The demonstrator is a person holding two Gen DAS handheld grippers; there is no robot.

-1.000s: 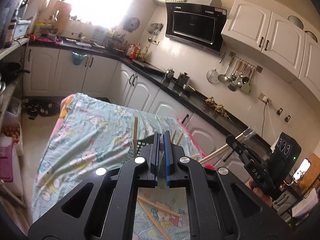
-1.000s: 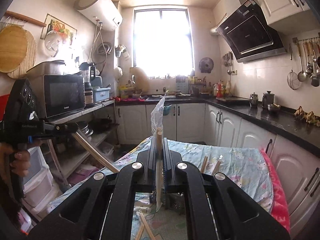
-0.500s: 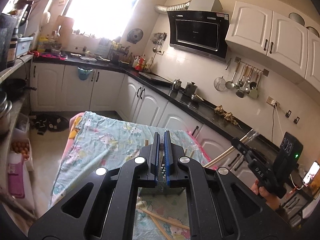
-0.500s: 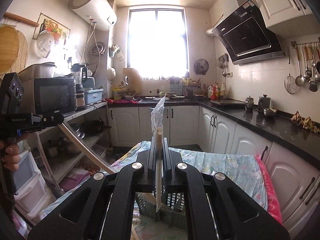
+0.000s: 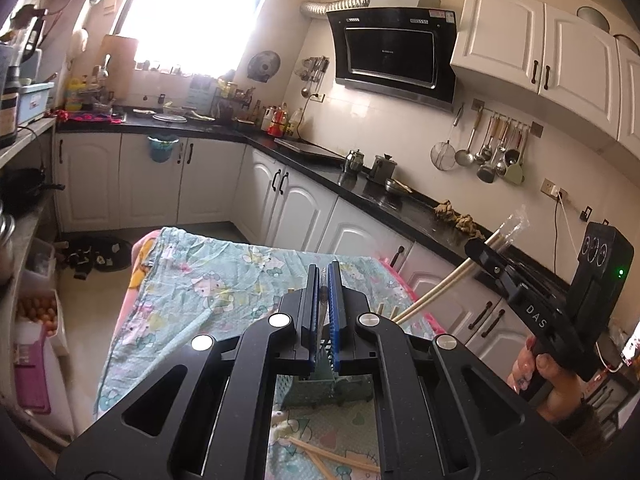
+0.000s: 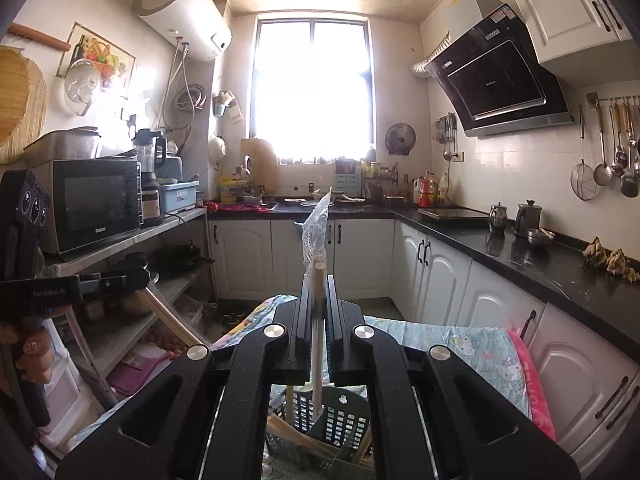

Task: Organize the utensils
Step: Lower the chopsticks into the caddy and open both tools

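My right gripper (image 6: 318, 284) is shut on a wrapped pair of wooden chopsticks (image 6: 319, 272). They stand upright, the clear wrapper (image 6: 316, 232) sticking out above the pads and the lower end hanging over the dark slotted utensil basket (image 6: 344, 420). In the left wrist view the same right gripper (image 5: 480, 252) holds the chopsticks (image 5: 440, 288) slanting down toward the table. My left gripper (image 5: 322, 276) is shut on a thin wrapped stick seen edge-on. In the right wrist view the left gripper (image 6: 136, 280) holds that wrapped stick (image 6: 172, 318) slanting down. The basket (image 5: 304, 376) lies below the left fingers.
The table wears a pale cartoon-print cloth (image 5: 208, 288) with loose chopsticks (image 5: 320, 456) near its front. White cabinets under a black counter (image 5: 400, 200) run along the right. A shelf with a microwave (image 6: 96, 204) stands at the left. A person's hand (image 5: 552, 380) grips the right handle.
Both grippers have risen and drawn back from the table, each still shut on its wrapped chopsticks. The basket has come into view below the fingers.
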